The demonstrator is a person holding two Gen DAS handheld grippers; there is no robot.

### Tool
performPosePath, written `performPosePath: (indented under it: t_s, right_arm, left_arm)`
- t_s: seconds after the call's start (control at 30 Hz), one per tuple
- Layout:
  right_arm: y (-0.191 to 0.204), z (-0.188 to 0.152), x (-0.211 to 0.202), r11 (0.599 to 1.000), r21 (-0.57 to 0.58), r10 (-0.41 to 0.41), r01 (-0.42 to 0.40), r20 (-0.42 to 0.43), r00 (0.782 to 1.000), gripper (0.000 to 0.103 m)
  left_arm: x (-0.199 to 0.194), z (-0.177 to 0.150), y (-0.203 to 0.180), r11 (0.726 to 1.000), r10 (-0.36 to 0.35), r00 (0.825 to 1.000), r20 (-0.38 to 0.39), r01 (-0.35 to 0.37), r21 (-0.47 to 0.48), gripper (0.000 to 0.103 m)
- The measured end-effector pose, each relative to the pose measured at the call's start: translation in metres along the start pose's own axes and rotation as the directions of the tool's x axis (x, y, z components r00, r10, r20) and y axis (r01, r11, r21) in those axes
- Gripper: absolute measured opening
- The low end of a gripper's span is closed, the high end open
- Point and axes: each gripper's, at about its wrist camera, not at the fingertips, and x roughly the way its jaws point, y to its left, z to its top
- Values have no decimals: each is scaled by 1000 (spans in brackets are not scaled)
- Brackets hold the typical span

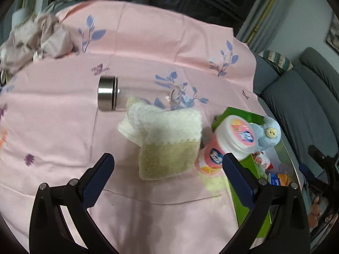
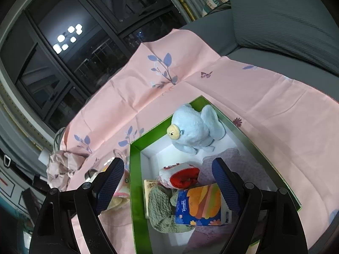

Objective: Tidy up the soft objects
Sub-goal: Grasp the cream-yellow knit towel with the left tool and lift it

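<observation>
Folded towel point(image 1: 167, 141) lies before the spread-jawed left gripper point(image 1: 168, 176); right gripper point(image 2: 168, 182), jaws spread, above green box point(image 2: 135, 169)

From the left wrist we look forward and down along the open left gripper point(image 1: 168, 175), close over the pink cloth point(image 1: 63, 131), with a towel point(image 1: 167, 139) just ahead and the green box point(image 1: 243, 114) at the right edge. From the right wrist we look steeply down between the spread fingers of the right gripper point(image 2: 167, 180) into that box point(image 2: 135, 169), near. Both views share the box, the blue plush point(image 1: 269, 133) point(image 2: 195, 131) and the cloth.
</observation>
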Motion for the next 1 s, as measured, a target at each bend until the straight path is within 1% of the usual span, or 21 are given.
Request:
performPosePath:
  t_s: [0.03,0.1,0.2,0.27,0.3,0.33,0.37,0.4,0.43,0.47,0.5,0.57,0.6,0.67,0.77,0.83,0.9,0.93,1.0]
  right_arm:
    - [1,0,0,1000,-2,-1,1,-2,1000,86]
    - [2,0,1,1000,-7,-4,4,-8,1000,86]
    - [3,-1,2,1000,-11,-11,11,-10,1000,86]
    - [3,-1,3,1000,-12,-12,12,-14,1000,86]
    - [3,-1,4,1000,-12,-11,11,-17,1000,86]
    - [4,-1,4,1000,-14,-9,8,-18,1000,86]
    - [5,-1,4,1000,-16,-7,6,-18,1000,86]
    - [6,-1,4,1000,-20,-5,5,-16,1000,86]
    - [8,-2,3,1000,-26,-5,5,-15,1000,86]
    - [10,-2,4,999,-35,-6,5,-16,1000,86]
    - [13,-3,4,999,-45,-6,5,-19,1000,86]
    - [18,-4,4,998,-65,4,-5,-23,1000,86]
    - [23,-5,4,997,-78,18,-21,-26,999,86]
    - [33,-8,2,993,-105,46,-50,-36,998,86]
    - [56,-15,0,978,-165,115,-124,-65,991,86]
    - [73,-22,-1,962,-204,164,-180,-92,982,86]
    - [92,-31,1,941,-235,214,-242,-141,967,86]
    - [104,-38,4,927,-252,236,-278,-184,954,86]
    - [120,-48,8,906,-281,256,-316,-229,939,86]
  left_arm:
    - [6,0,3,1000,-5,1000,-6,5,-8,101]
    - [18,1,6,1000,7,999,-32,-8,-24,101]
    - [36,1,9,999,-8,998,-60,5,-39,101]
    - [49,0,11,999,-3,998,-68,-1,-53,98]
    - [53,-1,12,998,-7,997,-71,3,-60,88]
    - [56,-2,13,997,-27,997,-75,22,-69,57]
    - [60,-3,13,995,-71,993,-93,64,-78,33]
    - [64,-4,13,994,-87,989,-121,79,-74,6]
    - [65,-6,12,996,-74,987,-139,65,-68,10]
    - [62,-8,13,997,-46,990,-131,38,-64,10]
    - [57,-11,14,997,-35,993,-112,27,-67,9]
    - [42,-14,20,995,-48,996,-81,40,-89,9]
    - [33,-17,23,993,-53,997,-63,46,-104,9]
    - [10,-23,29,993,-60,997,-51,54,-105,9]
    - [-15,-35,35,996,-32,998,-61,27,-80,9]
    - [-32,-43,39,998,-14,998,-63,10,-65,9]
    - [-45,-52,43,996,-31,996,-78,25,-80,9]
    - [-55,-59,47,996,-42,995,-86,35,-88,9]
    - [-69,-70,50,996,-43,995,-86,36,-86,9]
